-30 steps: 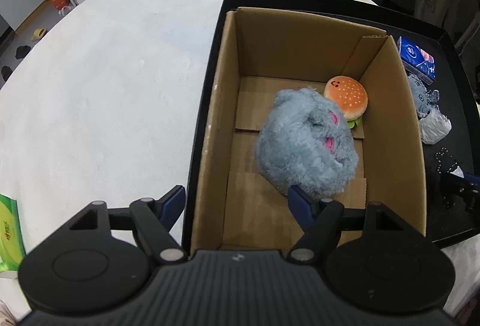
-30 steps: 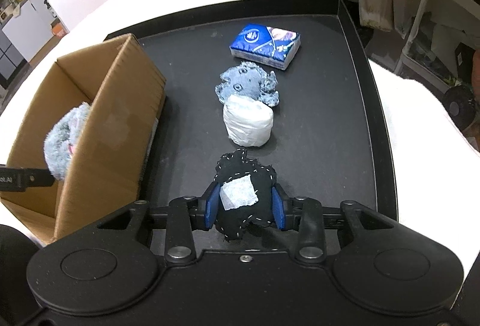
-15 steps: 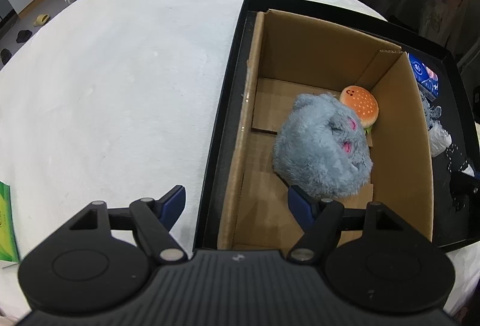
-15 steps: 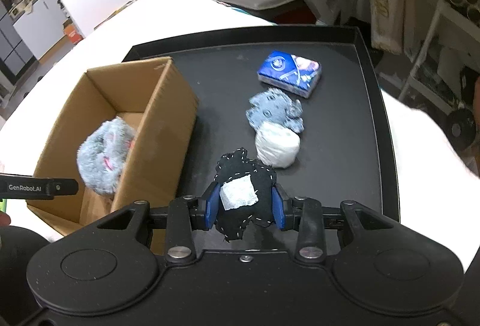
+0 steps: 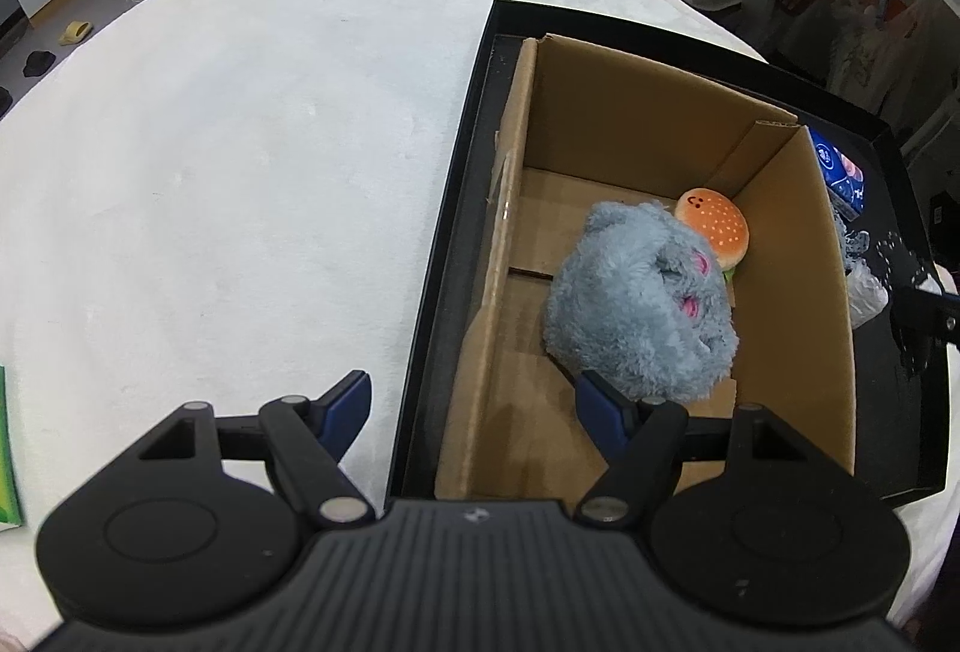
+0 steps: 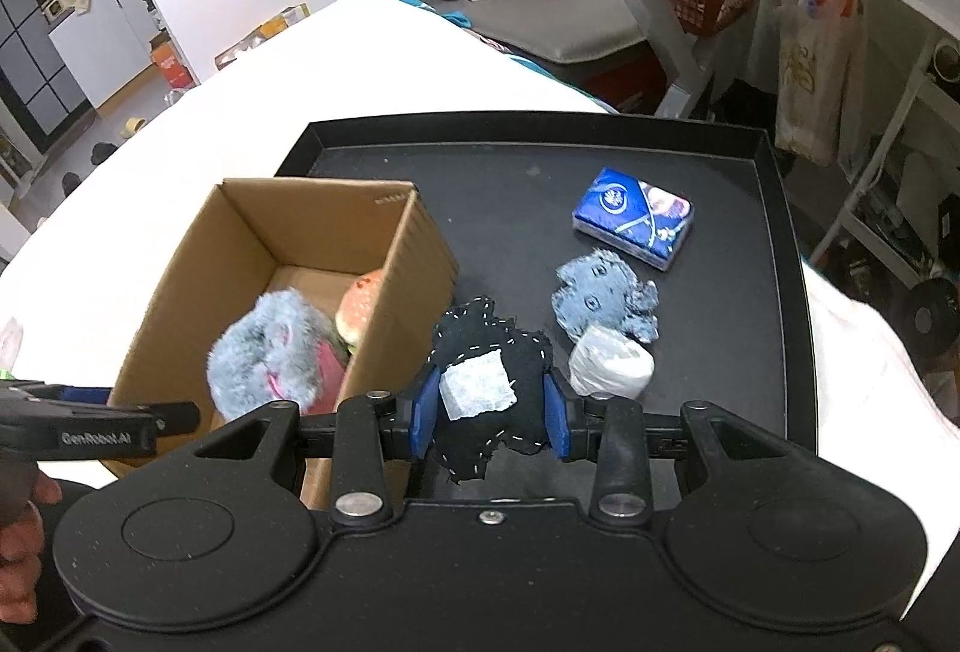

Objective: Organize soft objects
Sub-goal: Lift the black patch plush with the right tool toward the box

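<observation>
- My right gripper has its jaws pinching the black stitched plush by its lower body, white label facing the camera; it hangs off the tray, just beside the right wall of the cardboard box.
- My left gripper has its jaws spread wide with nothing between them, straddling the box's near left wall, one finger outside and one inside, close to the big grey plush.
- Inside the box, the grey plush fills the middle and touches the burger plush tucked toward the far right corner.
- I judge the step in hand is carrying the black plush over the wall and dropping it in. To do it well I would lift clear of the cardboard rim, aim for the bare floor at the far left of the box, and spread the jaws only once over it.
- I would pull the left gripper back so the two do not collide.
- On the black tray, the small grey plush, the white bundle touching it and the blue tissue pack are not yet sorted.
</observation>
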Motion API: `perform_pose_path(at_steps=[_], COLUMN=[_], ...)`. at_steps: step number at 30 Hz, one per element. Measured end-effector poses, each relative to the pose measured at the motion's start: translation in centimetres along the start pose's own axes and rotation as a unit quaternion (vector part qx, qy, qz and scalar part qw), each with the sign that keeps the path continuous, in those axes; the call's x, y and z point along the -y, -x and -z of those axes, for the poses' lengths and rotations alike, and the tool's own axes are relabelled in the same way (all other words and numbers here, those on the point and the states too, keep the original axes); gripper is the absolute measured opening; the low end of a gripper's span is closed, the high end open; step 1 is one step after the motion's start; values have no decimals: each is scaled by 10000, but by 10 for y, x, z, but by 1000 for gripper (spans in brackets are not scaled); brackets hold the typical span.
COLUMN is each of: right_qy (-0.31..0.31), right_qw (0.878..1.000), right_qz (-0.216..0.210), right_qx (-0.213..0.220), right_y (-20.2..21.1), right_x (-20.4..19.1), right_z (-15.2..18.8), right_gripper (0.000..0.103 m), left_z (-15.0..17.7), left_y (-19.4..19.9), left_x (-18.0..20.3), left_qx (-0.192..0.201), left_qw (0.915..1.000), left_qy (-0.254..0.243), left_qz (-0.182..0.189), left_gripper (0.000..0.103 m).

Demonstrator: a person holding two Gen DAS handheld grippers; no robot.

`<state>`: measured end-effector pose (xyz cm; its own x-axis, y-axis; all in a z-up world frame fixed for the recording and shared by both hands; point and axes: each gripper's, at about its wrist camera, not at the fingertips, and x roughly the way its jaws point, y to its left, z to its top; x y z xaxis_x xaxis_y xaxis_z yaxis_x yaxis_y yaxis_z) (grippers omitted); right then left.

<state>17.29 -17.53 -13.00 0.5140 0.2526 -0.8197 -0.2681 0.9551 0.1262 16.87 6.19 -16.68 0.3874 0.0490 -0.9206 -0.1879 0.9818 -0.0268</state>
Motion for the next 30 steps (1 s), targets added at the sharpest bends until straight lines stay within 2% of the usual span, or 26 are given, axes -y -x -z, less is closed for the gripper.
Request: perform_pose_path(at_steps=[22, 30], right_qy=[436, 540], right_qw=[9988, 9980], right_qz=[-193, -313], right_qx=[115, 58], right_y=[-8, -19], right_x=[-51, -72], right_z=[-32, -40], right_gripper=[36, 36], left_z=[7, 8], left_y=[-7, -8], left_x=[-16, -20], left_qx=[65, 192], left_qw=[9995, 9989], left_qy=[190, 261], left_qz=[243, 333], left_gripper=[70, 50])
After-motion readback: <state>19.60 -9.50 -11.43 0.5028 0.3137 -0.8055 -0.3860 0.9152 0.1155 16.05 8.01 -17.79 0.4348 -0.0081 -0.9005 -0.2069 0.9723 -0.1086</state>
